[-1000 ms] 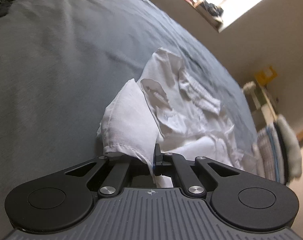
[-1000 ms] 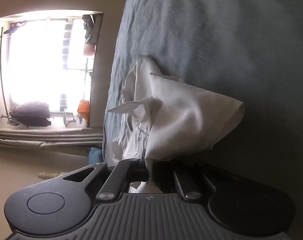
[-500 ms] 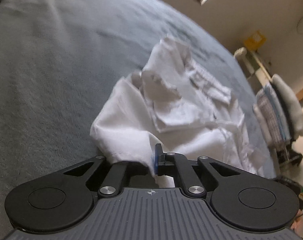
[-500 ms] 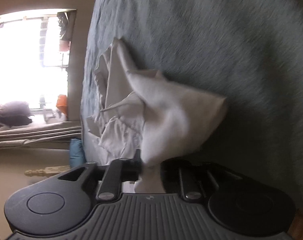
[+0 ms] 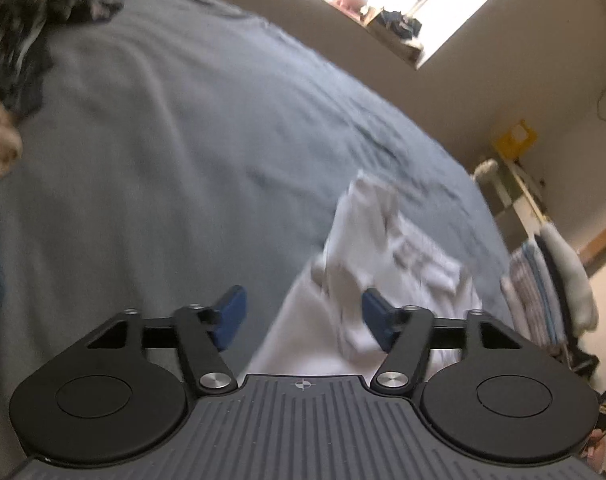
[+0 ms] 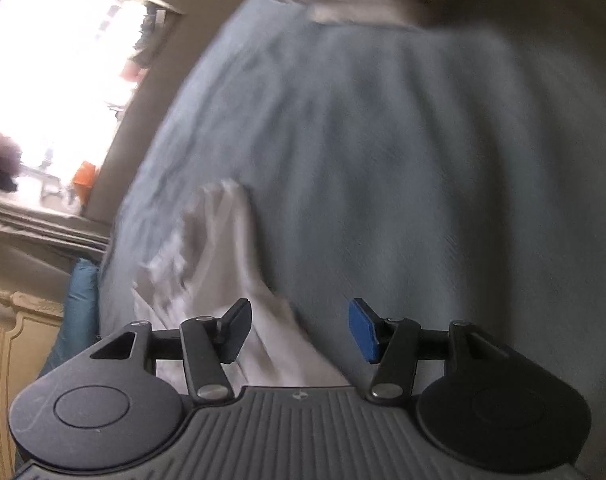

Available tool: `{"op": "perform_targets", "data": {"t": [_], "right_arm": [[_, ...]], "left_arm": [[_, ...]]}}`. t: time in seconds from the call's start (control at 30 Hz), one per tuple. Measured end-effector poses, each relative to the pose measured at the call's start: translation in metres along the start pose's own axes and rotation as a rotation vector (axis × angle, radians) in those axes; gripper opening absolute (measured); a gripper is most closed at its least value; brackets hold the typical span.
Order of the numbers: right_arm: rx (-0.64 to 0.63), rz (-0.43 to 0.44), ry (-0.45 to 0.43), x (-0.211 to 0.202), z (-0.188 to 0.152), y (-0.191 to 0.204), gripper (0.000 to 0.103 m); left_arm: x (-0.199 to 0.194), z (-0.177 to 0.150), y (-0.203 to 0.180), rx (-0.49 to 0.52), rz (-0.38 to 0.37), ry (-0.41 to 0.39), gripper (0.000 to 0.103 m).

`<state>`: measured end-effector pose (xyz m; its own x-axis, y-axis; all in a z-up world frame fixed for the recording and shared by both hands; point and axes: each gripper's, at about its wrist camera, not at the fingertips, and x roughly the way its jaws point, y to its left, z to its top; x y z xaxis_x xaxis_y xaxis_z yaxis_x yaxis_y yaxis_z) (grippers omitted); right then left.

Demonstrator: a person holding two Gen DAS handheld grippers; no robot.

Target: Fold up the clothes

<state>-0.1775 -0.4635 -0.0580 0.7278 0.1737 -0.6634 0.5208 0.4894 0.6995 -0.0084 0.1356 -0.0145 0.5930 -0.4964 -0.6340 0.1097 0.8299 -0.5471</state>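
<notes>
The crumpled white cotton garment (image 5: 367,280) lies on the grey bed (image 5: 183,152) just below both my grippers, left (image 5: 299,316) and right (image 6: 299,330), whose fingers are opening with nothing pinched, apparently letting the fold settle.

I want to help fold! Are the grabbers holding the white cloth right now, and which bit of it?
Neither holds it. The left gripper and right gripper are opening, and the white cloth lies loose on the grey bed.
</notes>
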Motion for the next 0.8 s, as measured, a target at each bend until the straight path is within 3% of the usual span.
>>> {"op": "perform_targets", "data": {"t": [0.13,0.3,0.43,0.53,0.6,0.67,0.8], "right_arm": [[-0.071,0.009,0.032,0.052,0.032,0.023,0.061],[-0.095,-0.021,0.064,0.109,0.063,0.04,0.061],[-0.089,-0.035,0.072,0.125,0.08,0.042,0.061],[-0.134,-0.036,0.058,0.116,0.085,0.053,0.061],[-0.234,-0.03,0.061,0.105,0.076,0.074,0.061],[-0.331,0.031,0.101,0.095,0.058,0.099,0.061],[-0.624,0.133,0.23,0.091,-0.001,0.165,0.06]], "left_arm": [[0.049,0.027,-0.016,0.051,-0.02,0.017,0.075],[0.135,0.057,-0.029,0.056,-0.036,0.117,0.075],[0.179,0.076,-0.041,0.094,-0.019,0.168,0.075],[0.187,0.081,-0.045,0.082,-0.024,0.177,0.075],[0.186,0.082,-0.044,0.072,-0.026,0.176,0.075],[0.177,0.078,-0.041,0.073,-0.016,0.158,0.075],[0.152,0.071,-0.028,0.046,0.043,0.119,0.074]]}}
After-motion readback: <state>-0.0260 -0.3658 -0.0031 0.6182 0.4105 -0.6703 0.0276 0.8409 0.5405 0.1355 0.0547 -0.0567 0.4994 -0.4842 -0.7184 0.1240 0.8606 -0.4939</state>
